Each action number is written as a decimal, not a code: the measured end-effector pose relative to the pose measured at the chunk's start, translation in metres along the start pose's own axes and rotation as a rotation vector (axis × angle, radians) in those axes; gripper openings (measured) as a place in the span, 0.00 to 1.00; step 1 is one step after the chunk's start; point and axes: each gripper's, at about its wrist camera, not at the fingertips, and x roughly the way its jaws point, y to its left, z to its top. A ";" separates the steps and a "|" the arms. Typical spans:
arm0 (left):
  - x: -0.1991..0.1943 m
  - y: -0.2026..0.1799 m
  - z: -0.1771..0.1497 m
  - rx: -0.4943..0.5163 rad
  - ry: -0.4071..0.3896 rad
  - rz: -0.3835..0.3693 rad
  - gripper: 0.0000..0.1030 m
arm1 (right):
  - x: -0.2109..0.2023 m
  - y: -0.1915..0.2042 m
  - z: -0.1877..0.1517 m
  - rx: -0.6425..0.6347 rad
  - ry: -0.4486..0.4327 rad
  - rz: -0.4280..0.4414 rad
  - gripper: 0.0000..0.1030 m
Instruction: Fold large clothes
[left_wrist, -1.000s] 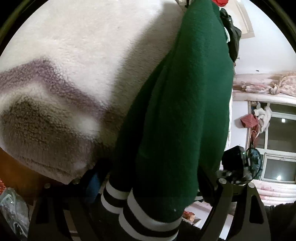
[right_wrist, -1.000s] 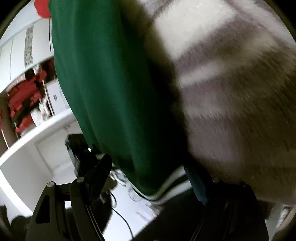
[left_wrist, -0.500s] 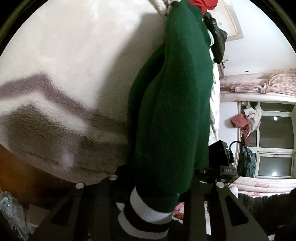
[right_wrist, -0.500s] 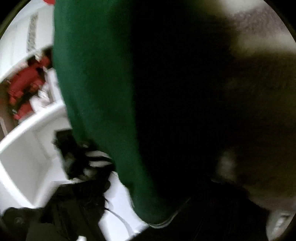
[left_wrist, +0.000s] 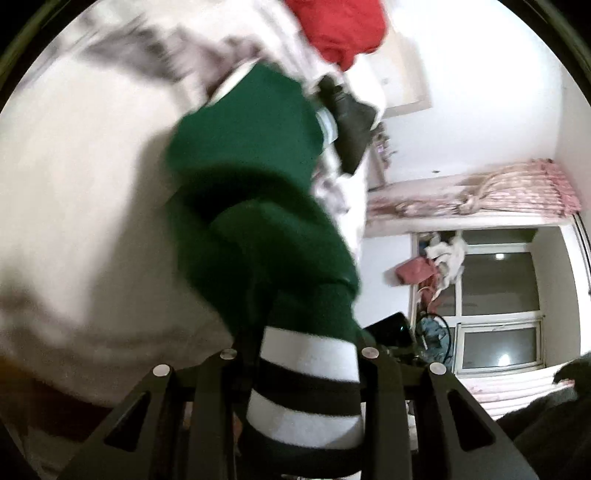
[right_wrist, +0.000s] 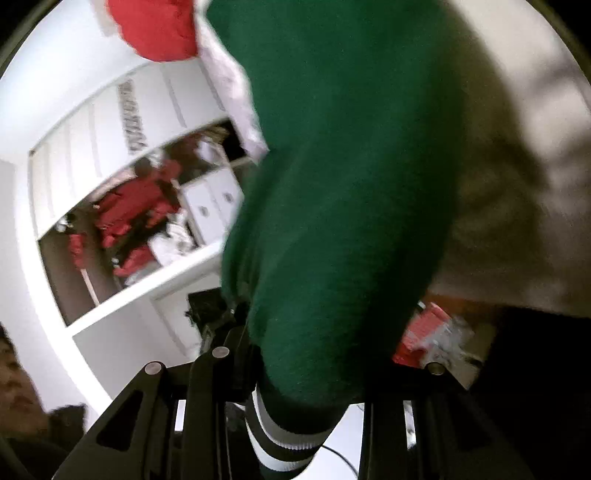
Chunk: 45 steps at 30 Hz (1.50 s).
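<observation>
Left gripper (left_wrist: 301, 373) clamped; right gripper (right_wrist: 301, 398) fingers closing.

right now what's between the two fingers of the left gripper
The striped black-and-white cuff of the green garment fills the gap between the left gripper's fingers, which are clamped on it. The left wrist view shows this.

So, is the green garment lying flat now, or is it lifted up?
Lifted. The green garment hangs bunched from both striped cuffs: one in the left hand-held gripper, one in the right hand-held gripper, whose jaws are closing.
</observation>
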 end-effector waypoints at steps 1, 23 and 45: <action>0.005 -0.010 0.019 0.029 -0.013 -0.011 0.25 | -0.006 0.014 0.010 -0.007 -0.020 0.016 0.32; 0.210 -0.008 0.304 0.101 0.114 0.302 0.29 | -0.027 0.140 0.414 0.165 -0.218 -0.067 0.61; 0.158 -0.046 0.178 0.327 -0.395 0.919 0.84 | -0.055 0.136 0.409 -0.485 -0.105 -0.706 0.82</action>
